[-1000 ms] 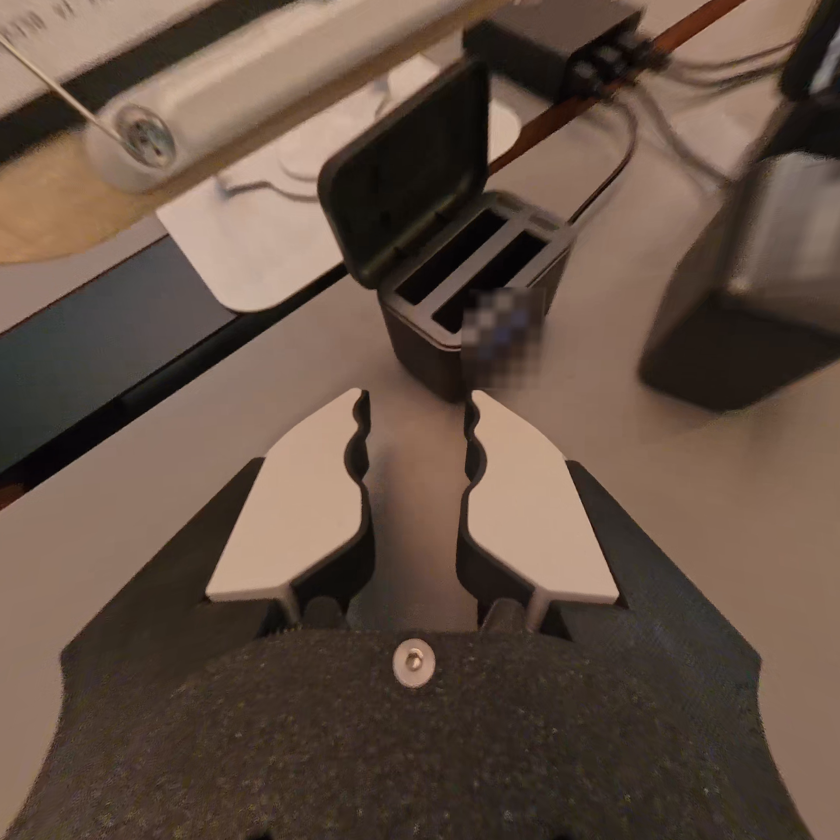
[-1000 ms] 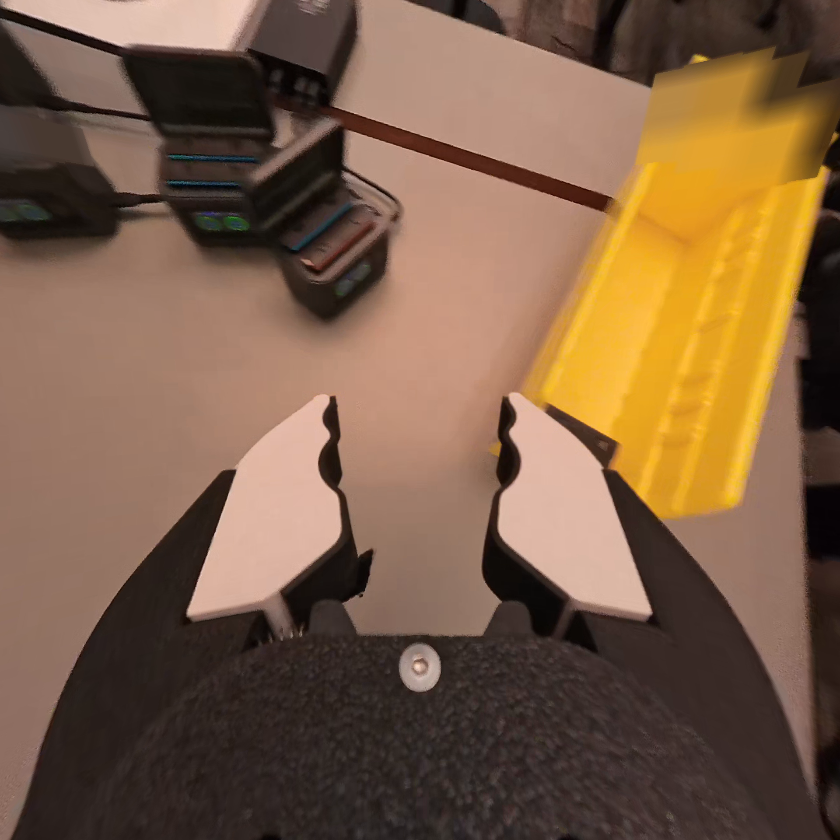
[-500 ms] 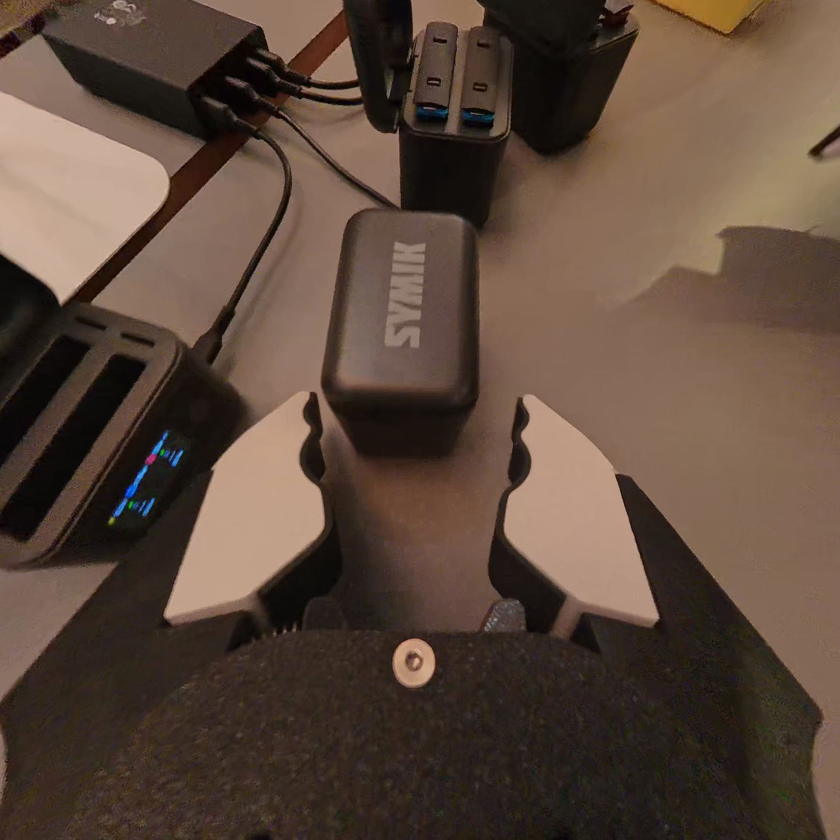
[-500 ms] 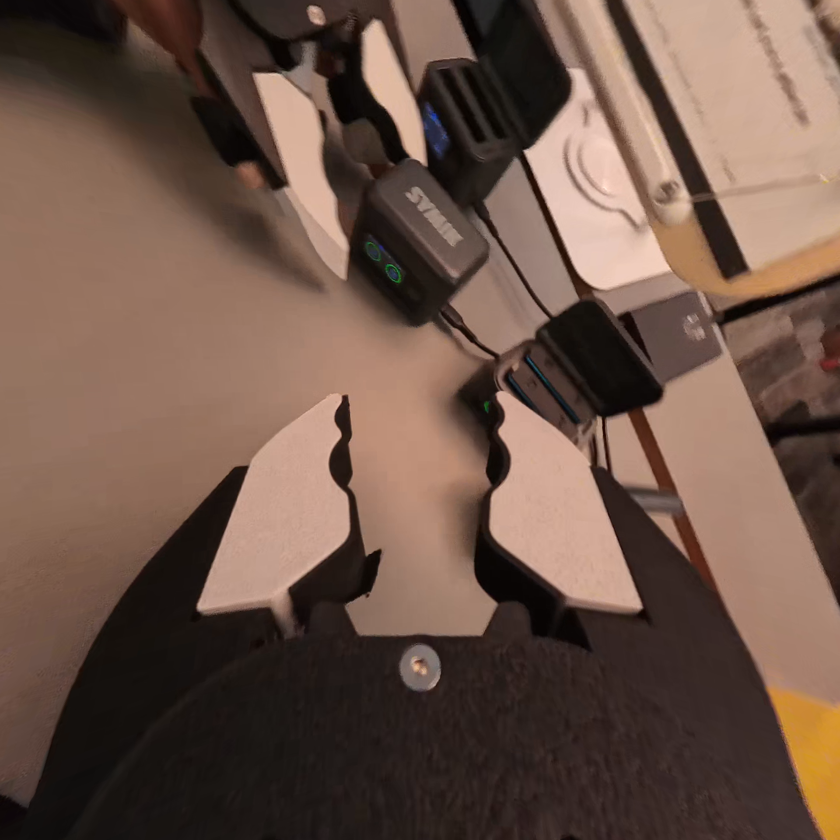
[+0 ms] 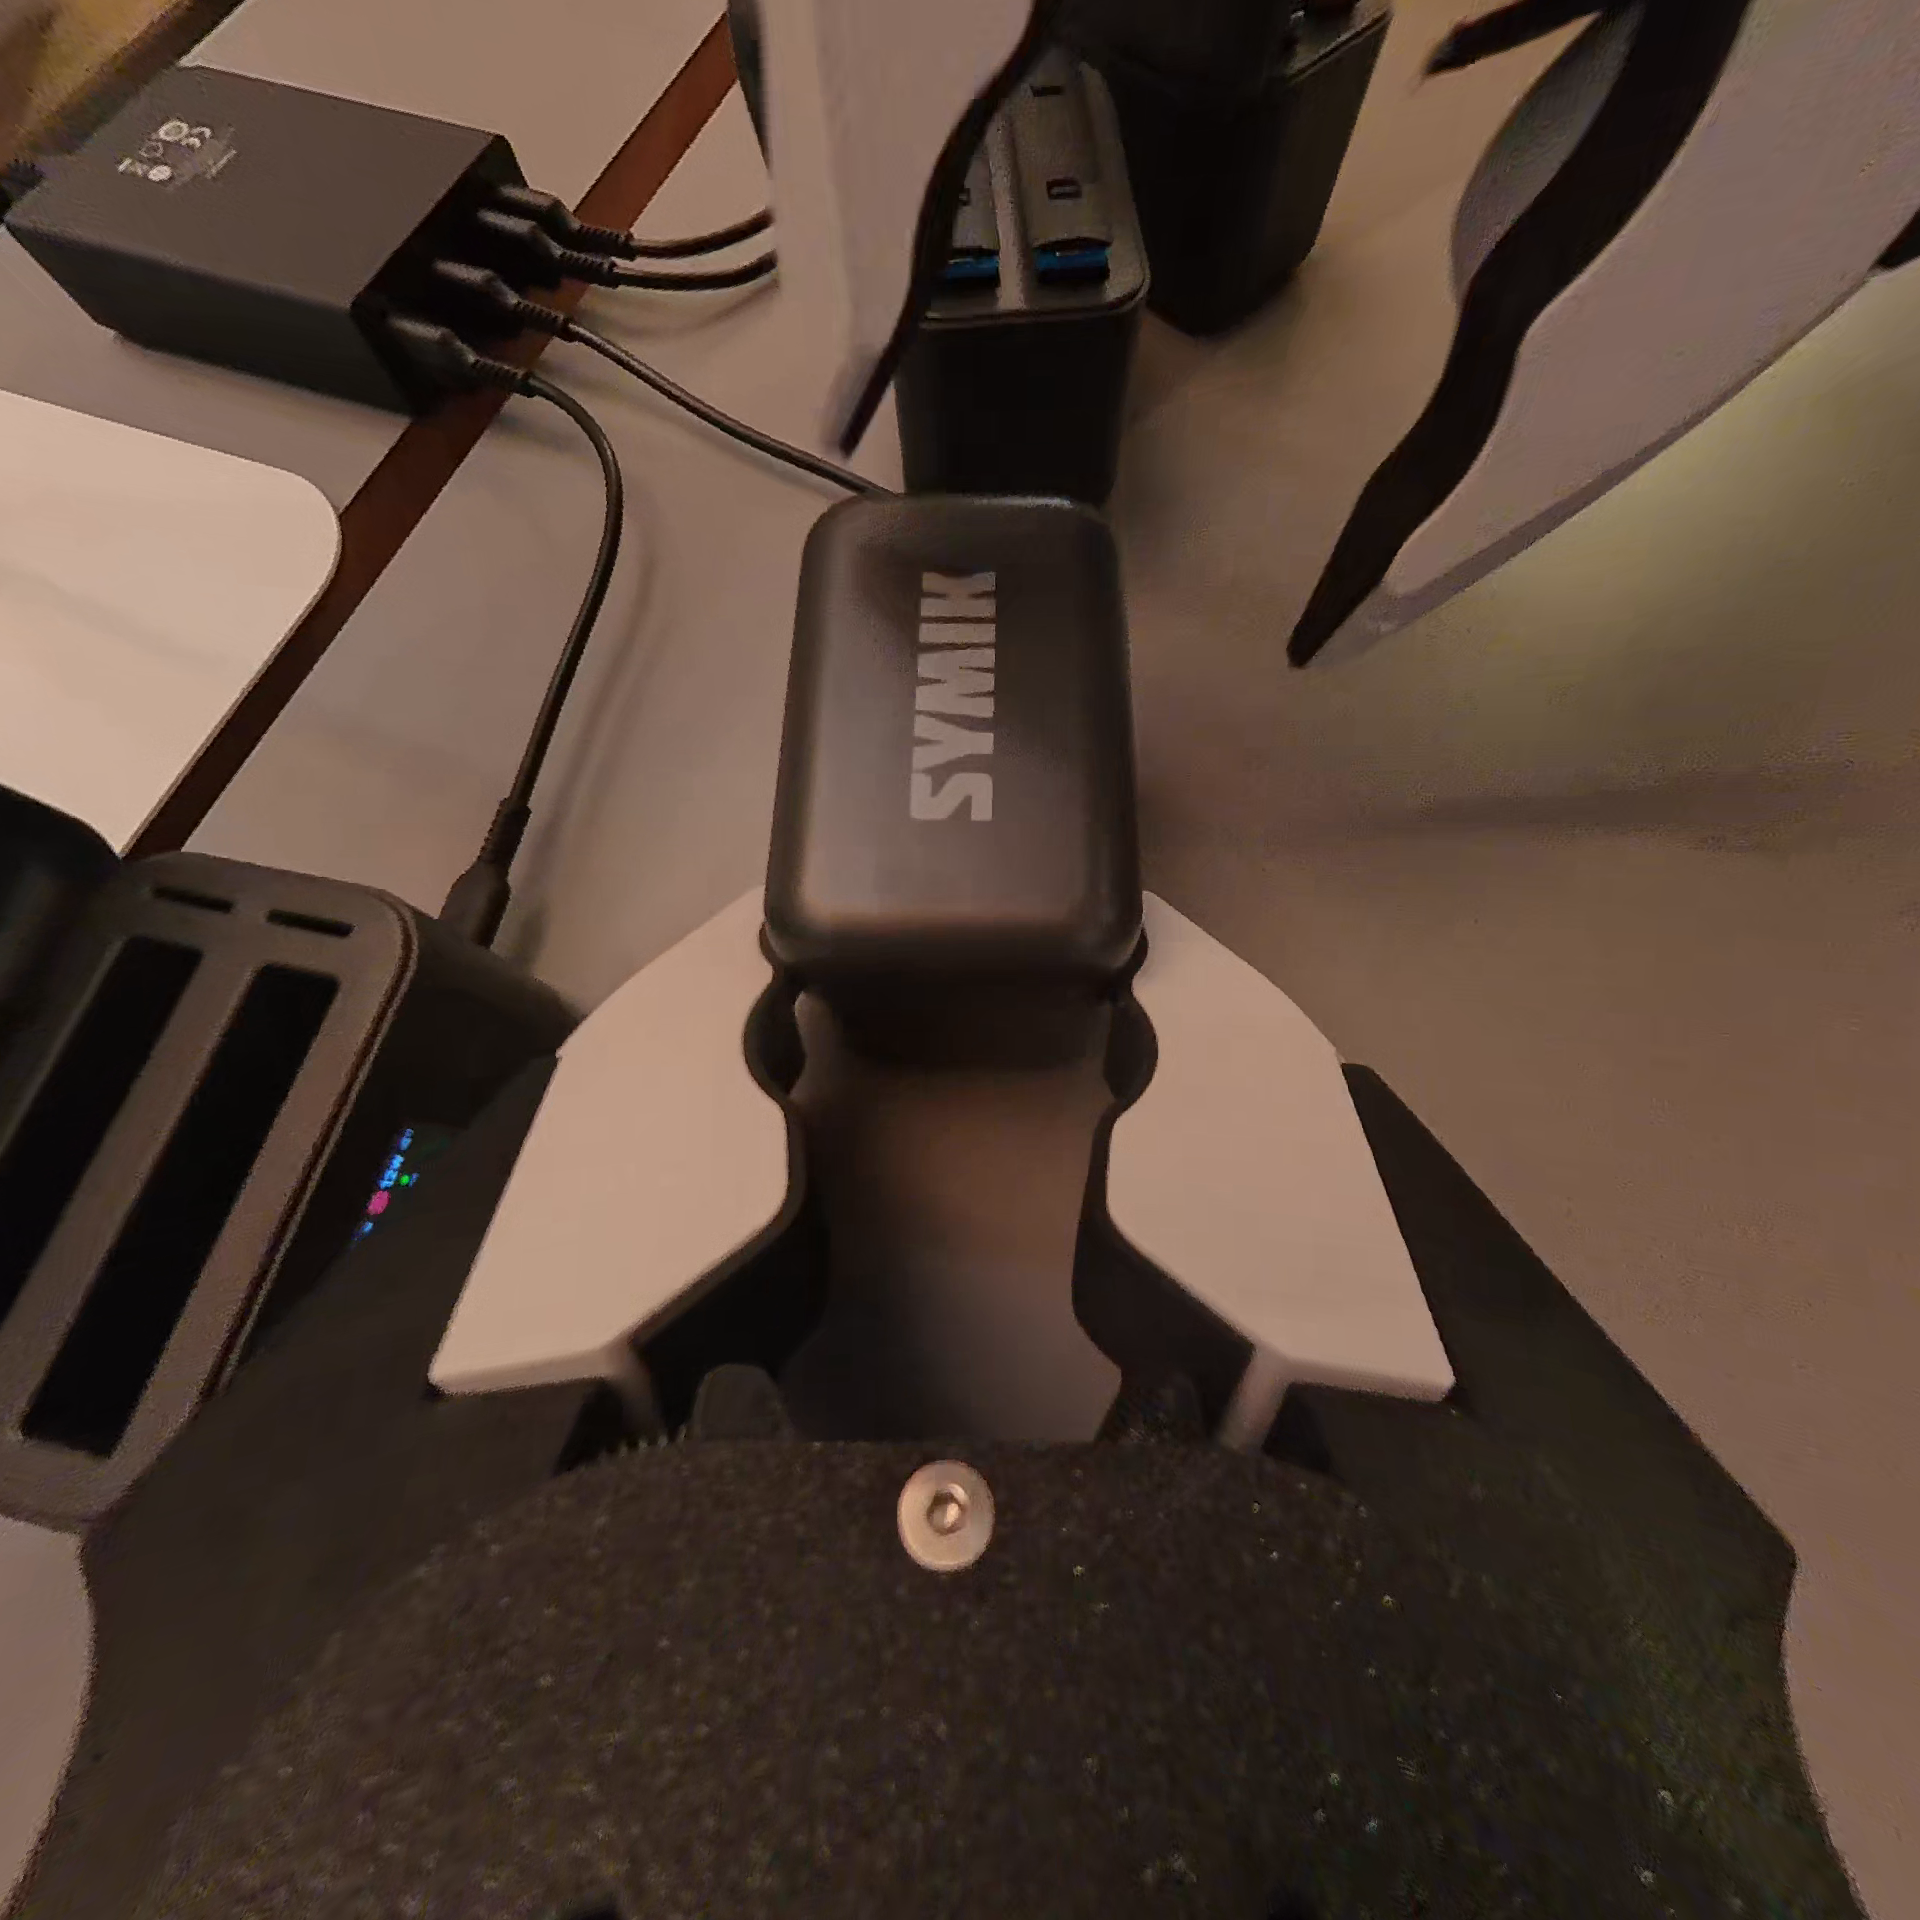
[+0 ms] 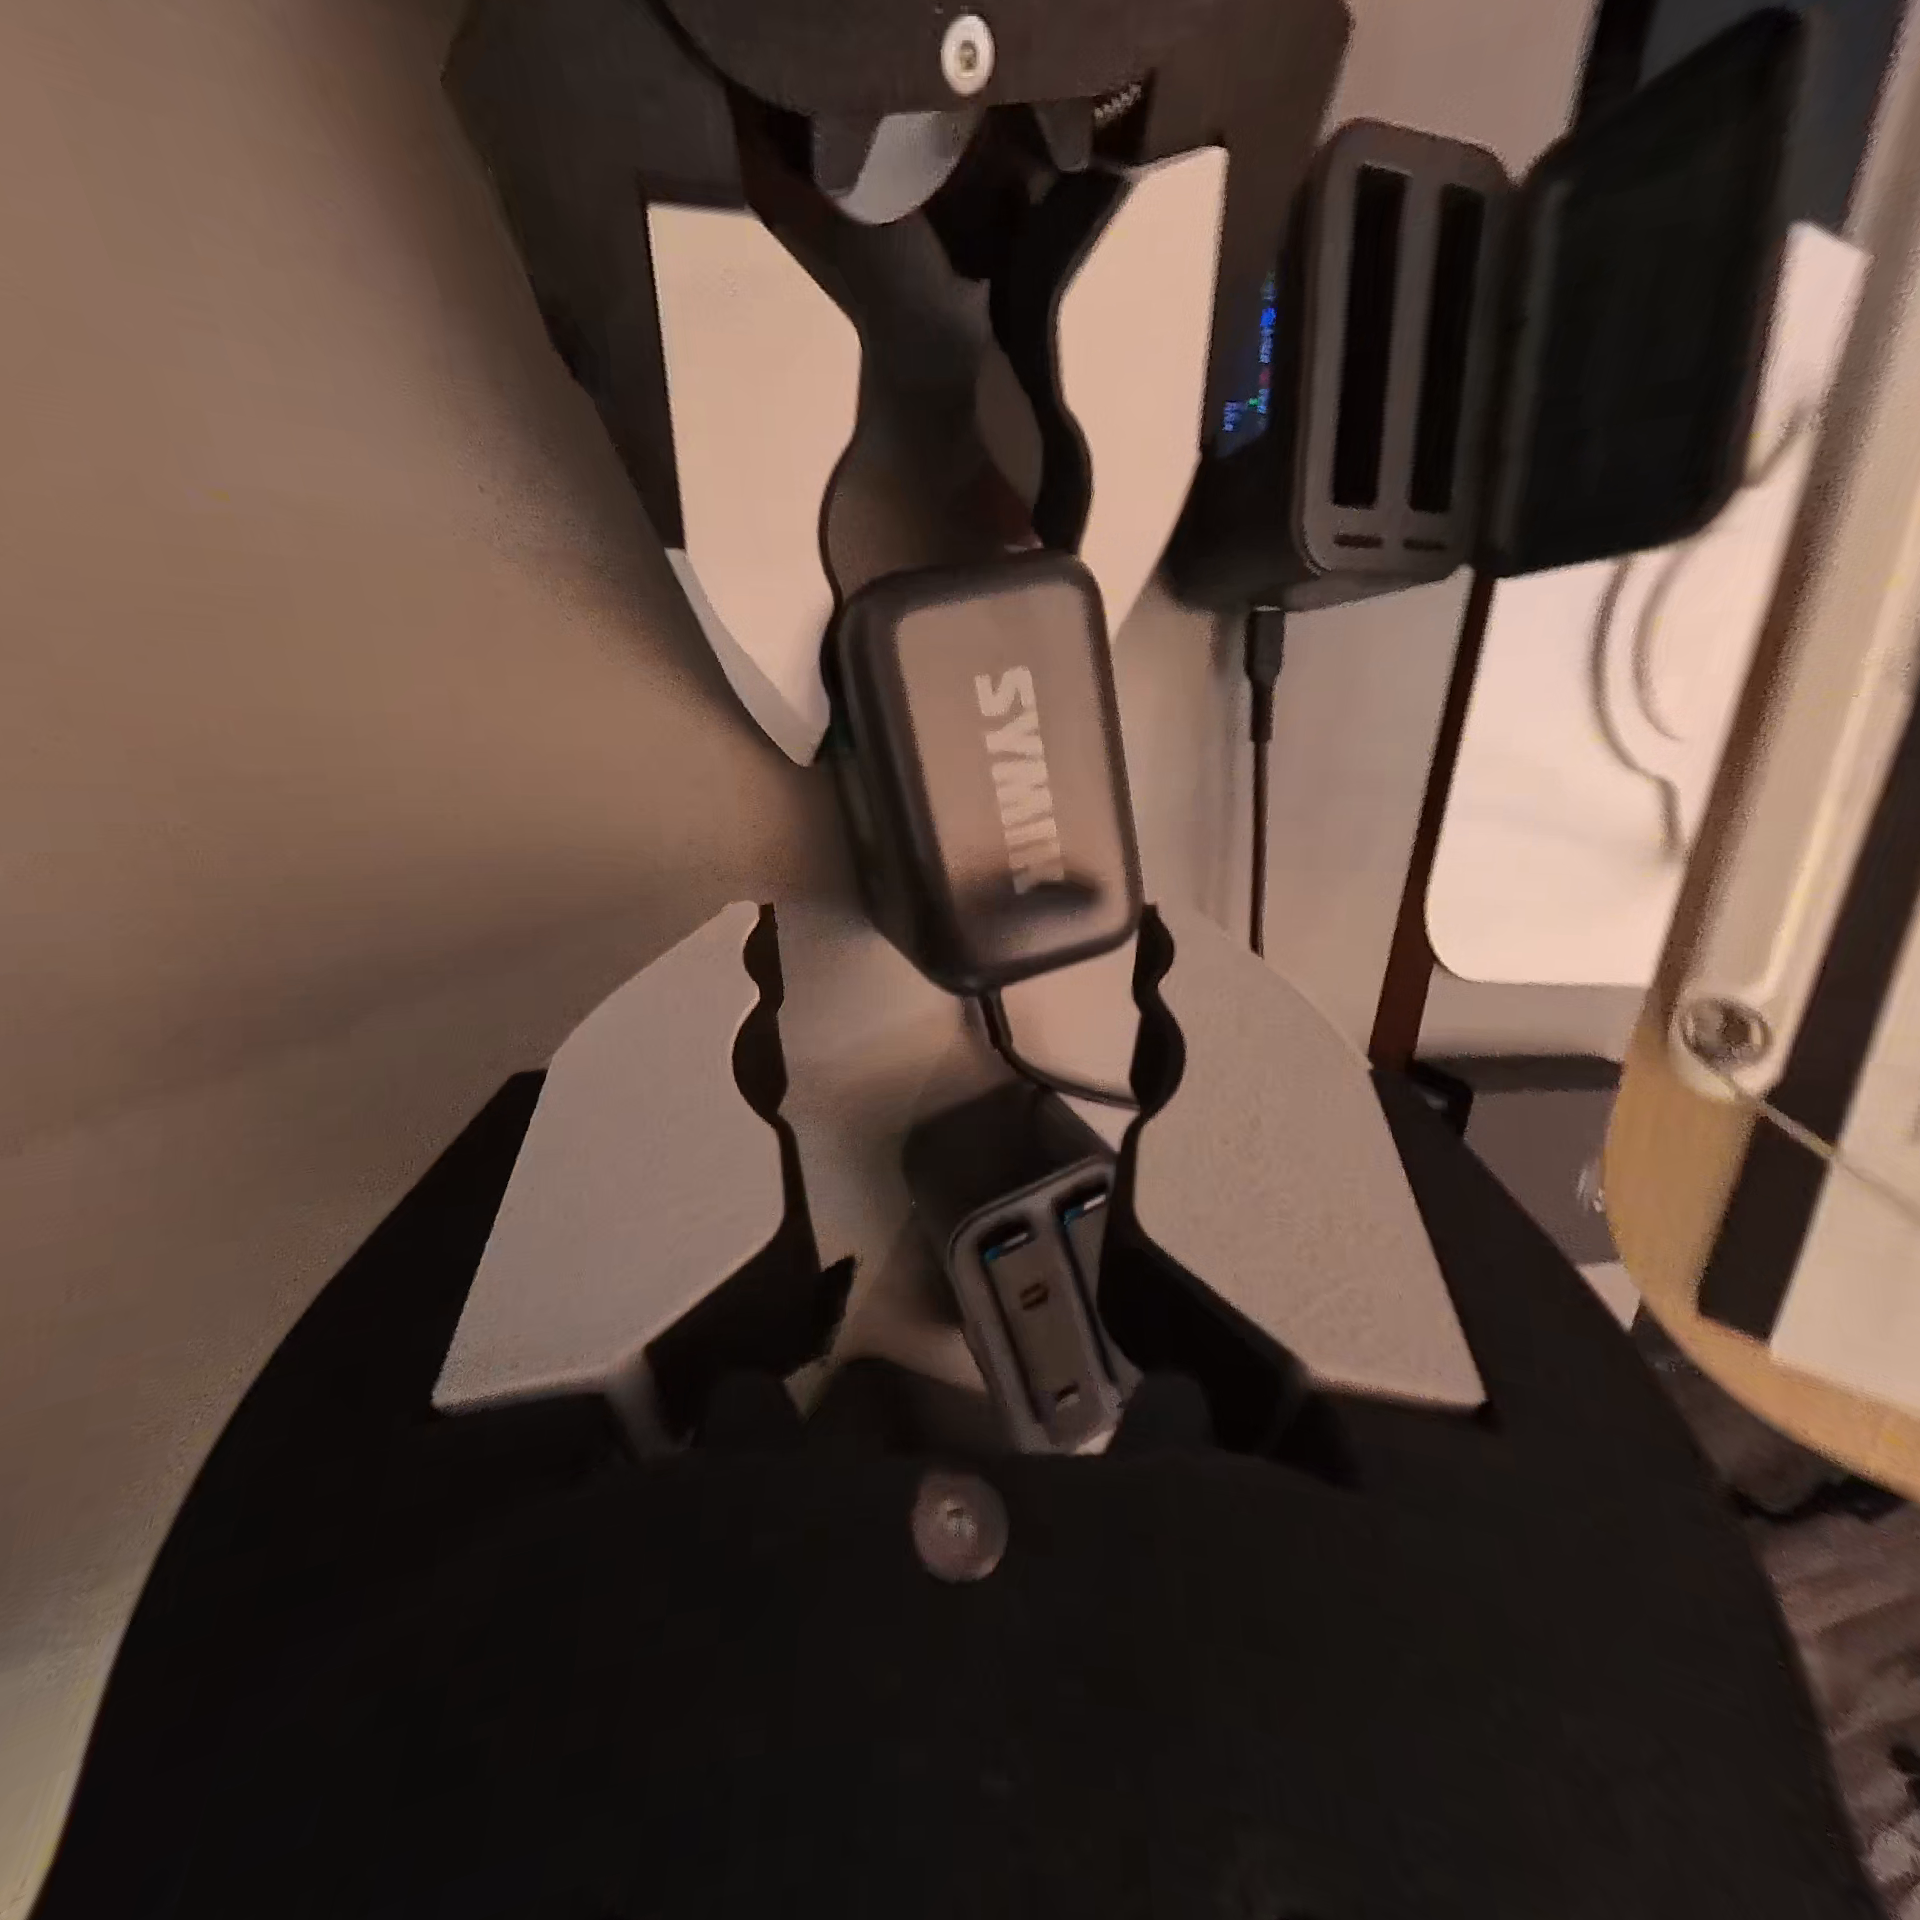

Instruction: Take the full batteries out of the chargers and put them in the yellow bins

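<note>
Both fingers (image 5: 675, 1091) clamp closed charger (image 5: 951, 727)

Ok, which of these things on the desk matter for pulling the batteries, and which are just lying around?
Job: closed charger gripped by the left hand-held gripper; open charger holding two blue-tipped batteries; right hand-held gripper, open; empty charger.
Lying about: black power hub; its cables; white pad.

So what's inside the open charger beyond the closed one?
Two blue-tipped batteries sit in the open charger. The right tongs hover over it and hide its far end; the batteries' lower parts are inside the slots, unseen.
</note>
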Available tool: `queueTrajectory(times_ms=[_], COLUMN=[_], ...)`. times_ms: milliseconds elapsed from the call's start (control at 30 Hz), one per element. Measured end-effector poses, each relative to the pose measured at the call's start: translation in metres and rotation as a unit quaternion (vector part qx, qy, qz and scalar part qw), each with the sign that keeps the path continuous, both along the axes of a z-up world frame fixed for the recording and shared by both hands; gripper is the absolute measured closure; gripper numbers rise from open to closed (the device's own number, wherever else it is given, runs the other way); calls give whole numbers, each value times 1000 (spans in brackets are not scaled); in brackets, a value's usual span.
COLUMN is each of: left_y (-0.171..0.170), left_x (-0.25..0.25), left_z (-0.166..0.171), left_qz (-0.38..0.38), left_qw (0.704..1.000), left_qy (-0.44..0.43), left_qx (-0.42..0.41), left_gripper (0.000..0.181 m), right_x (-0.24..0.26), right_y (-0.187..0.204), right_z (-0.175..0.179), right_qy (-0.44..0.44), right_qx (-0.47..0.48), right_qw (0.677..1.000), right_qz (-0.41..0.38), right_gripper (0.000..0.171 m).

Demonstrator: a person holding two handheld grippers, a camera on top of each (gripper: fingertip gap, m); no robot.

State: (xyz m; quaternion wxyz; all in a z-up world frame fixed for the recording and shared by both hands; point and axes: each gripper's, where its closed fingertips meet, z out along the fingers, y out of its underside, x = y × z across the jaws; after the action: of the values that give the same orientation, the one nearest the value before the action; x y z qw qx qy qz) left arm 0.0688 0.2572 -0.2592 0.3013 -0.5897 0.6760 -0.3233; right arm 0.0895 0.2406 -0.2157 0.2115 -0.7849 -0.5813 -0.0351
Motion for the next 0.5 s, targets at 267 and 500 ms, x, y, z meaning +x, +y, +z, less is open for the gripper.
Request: queueTrajectory(times_ms=[267, 500], left_y=[0, -1], left_x=[0, 0], left_z=[0, 0], left_qz=[-20, -25], left_qw=[1000, 1000], left_qy=[-5, -7], left_qx=[-2, -5], left_gripper=[124, 123], right_x=[-4, -5], right_y=[16, 15], right_z=[-18, -9], right_qy=[-46, 15], right_qx=[-79, -140], right_qw=[995, 990], right_qz=[45, 30], right_gripper=[119, 121])
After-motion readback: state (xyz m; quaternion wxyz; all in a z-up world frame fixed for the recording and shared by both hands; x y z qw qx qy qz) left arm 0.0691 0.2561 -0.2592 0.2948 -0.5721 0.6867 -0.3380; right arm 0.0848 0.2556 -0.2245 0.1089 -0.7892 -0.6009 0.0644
